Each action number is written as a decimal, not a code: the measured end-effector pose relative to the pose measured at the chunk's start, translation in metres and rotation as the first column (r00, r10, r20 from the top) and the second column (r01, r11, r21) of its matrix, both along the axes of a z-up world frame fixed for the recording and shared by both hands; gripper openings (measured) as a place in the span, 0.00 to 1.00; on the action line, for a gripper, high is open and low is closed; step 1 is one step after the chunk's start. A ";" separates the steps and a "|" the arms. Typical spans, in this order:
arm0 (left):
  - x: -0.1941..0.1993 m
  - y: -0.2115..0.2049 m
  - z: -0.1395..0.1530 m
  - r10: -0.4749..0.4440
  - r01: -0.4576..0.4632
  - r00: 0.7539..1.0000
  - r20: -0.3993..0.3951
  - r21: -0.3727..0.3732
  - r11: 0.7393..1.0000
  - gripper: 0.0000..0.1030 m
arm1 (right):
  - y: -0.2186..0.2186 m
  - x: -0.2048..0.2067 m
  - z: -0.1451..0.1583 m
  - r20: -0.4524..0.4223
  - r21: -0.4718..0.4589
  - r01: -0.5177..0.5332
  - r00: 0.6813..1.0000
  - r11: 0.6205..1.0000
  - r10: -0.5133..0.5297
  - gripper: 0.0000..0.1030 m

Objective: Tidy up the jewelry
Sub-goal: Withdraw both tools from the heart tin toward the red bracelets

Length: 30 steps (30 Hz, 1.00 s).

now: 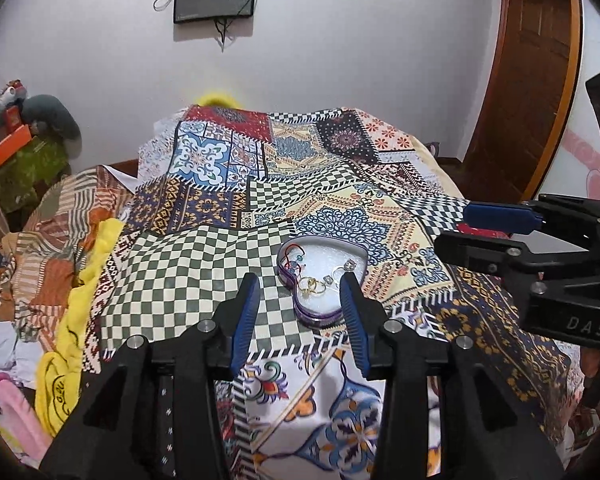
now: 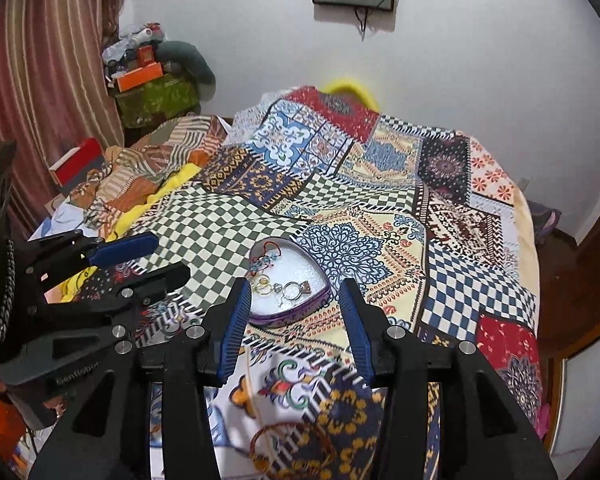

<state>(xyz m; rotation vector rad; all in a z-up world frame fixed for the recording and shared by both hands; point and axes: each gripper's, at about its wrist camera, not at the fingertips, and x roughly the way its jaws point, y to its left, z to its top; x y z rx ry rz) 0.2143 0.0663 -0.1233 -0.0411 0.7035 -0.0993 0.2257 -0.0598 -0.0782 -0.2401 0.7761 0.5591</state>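
Left wrist view: heart-shaped jewelry box (image 1: 320, 312) lies just beyond open, empty tool (image 1: 298, 284).

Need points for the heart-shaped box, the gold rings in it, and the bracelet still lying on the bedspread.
heart-shaped box (image 1: 320, 316), left wrist view, purple side wall near its tip.
gold rings (image 1: 313, 285), left wrist view, where the rings overlap, inside the box.
bracelet (image 2: 260, 436), right wrist view, left arc of the loop, near the bottom edge.

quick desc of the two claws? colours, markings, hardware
Both match: matte black angular plastic bodies with triangular cutouts, silver round bolt heads at the pivots, blue ribbed pads lining the fingers. The right claw carries raised "DAS" lettering on its side; the left claw has embossed lettering too, roughly "GenRobot". No cables or sleeves visible.
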 end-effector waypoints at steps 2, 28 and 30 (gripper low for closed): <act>-0.009 -0.002 0.004 -0.005 0.005 1.000 0.005 0.003 1.000 0.40 | -0.004 -0.007 0.003 0.005 0.011 0.003 1.000 1.000 -0.003 0.41; -0.043 -0.065 -0.048 -0.132 0.131 0.980 -0.149 -0.015 0.991 0.46 | -0.083 -0.045 -0.052 -0.112 -0.014 0.138 0.984 0.990 -0.139 0.41; -0.041 -0.071 -0.052 -0.146 0.145 0.977 -0.156 -0.016 0.989 0.46 | -0.089 -0.049 -0.057 -0.127 -0.019 0.145 0.981 0.989 -0.147 0.41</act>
